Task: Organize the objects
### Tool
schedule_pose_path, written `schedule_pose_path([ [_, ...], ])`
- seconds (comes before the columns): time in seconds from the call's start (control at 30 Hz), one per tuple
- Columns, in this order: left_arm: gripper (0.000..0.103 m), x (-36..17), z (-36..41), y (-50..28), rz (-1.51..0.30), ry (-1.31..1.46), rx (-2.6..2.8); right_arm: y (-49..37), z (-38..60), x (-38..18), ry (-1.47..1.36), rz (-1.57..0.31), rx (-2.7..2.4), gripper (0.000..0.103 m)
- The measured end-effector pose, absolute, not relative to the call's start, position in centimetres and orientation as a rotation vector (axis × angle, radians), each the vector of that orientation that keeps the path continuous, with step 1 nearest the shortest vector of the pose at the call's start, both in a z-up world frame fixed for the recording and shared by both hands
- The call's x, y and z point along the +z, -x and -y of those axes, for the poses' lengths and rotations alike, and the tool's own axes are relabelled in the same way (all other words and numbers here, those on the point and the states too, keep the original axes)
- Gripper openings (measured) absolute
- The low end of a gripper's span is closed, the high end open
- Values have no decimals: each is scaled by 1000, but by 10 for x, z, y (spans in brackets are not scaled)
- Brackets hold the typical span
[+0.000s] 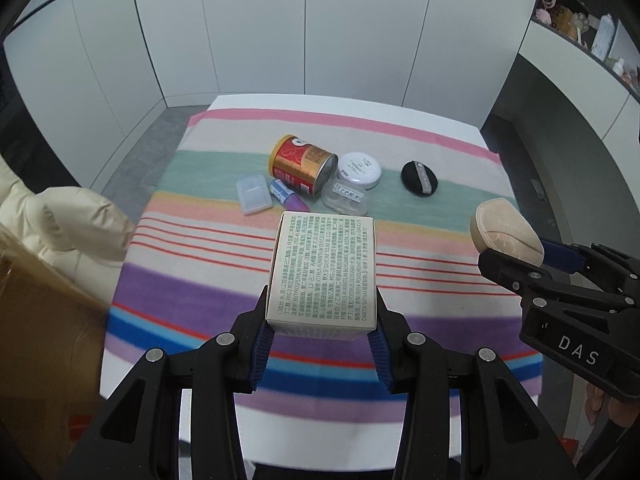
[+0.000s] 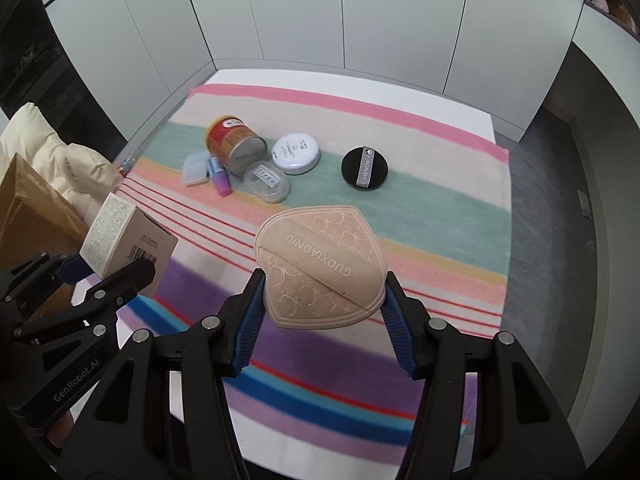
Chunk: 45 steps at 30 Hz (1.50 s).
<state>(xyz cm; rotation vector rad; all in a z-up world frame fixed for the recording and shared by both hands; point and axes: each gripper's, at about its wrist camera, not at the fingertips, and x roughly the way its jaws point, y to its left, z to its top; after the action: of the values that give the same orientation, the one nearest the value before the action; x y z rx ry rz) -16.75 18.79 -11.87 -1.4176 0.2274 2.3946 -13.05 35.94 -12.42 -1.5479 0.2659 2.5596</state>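
We find the job partway: two items are lifted off the striped cloth [image 1: 420,128], none visibly put away yet. The L gripper [image 1: 322,336] is clamped on the white printed box [image 1: 324,272], held between its blue pads above the cloth's near edge. The R gripper [image 2: 324,308] is clamped on the beige powder puff [image 2: 320,264], likewise aloft. Left on the cloth: red-gold tin [image 1: 302,164], white compact [image 1: 359,170], black puff [image 1: 419,178], a clear case [image 1: 345,197], plus small bits beside the tin. Destination not evident.
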Motion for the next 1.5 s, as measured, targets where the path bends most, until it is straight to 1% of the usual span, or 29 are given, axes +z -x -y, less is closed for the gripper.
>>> schedule_pose_path([
  [0.27, 43, -83, -165, 142, -221, 1358, 2431, 104, -340, -90, 1500, -245, 2587, 58],
  [0.53, 43, -64, -137, 120, -221, 1325, 2455, 81, -321, -63, 1457, -223, 2628, 58],
  [0.77, 43, -45, -113, 109, -157, 1287, 2486, 69, -304, -43, 1403, -151, 2696, 58],
  [1.07, 43, -27, -100, 113, -80, 1228, 2514, 66, -294, -31, 1365, -99, 2756, 58],
  [1.3, 43, -22, -92, 112, -89, 1208, 2532, 67, -284, -15, 1301, -84, 2804, 58],
  [1.5, 43, -18, -89, 113, -82, 1190, 2552, 68, -282, -15, 1302, -99, 2800, 58],
])
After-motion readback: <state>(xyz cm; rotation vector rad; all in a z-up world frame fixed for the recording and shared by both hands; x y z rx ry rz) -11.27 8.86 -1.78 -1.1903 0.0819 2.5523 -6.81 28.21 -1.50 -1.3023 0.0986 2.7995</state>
